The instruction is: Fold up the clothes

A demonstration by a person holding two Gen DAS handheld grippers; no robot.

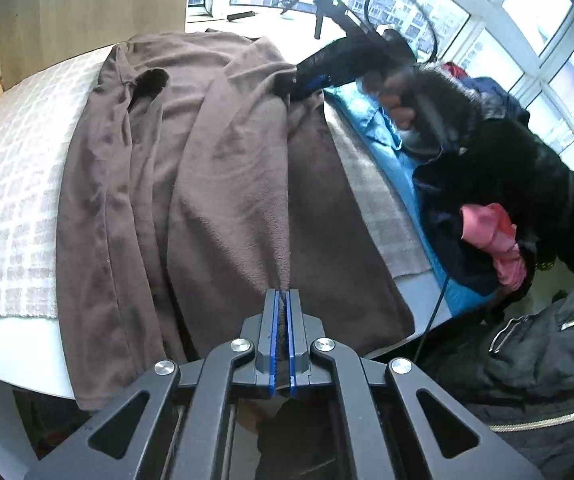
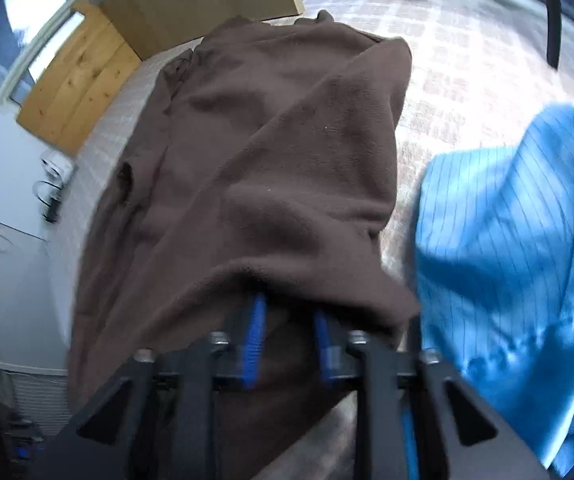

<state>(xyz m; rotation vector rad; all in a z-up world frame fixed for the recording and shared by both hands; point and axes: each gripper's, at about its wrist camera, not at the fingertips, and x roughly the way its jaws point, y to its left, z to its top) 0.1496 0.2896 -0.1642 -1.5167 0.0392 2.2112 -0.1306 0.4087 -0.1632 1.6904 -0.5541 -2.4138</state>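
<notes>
A brown fleece garment lies lengthwise on the white checked tablecloth, and one long fold is lifted into a ridge. My left gripper is shut on the near end of that ridge, with fleece showing between its blue pads. My right gripper, held by a person's hand, meets the ridge's far end. In the right wrist view the brown garment drapes over the right gripper. It hides the tips, and the blue pads show below with fleece between them.
A light blue striped garment lies to the right of the brown one, also visible as blue garment. Dark clothes and a pink cloth are heaped at the table's right edge. The person's black jacket is close by. Windows are behind.
</notes>
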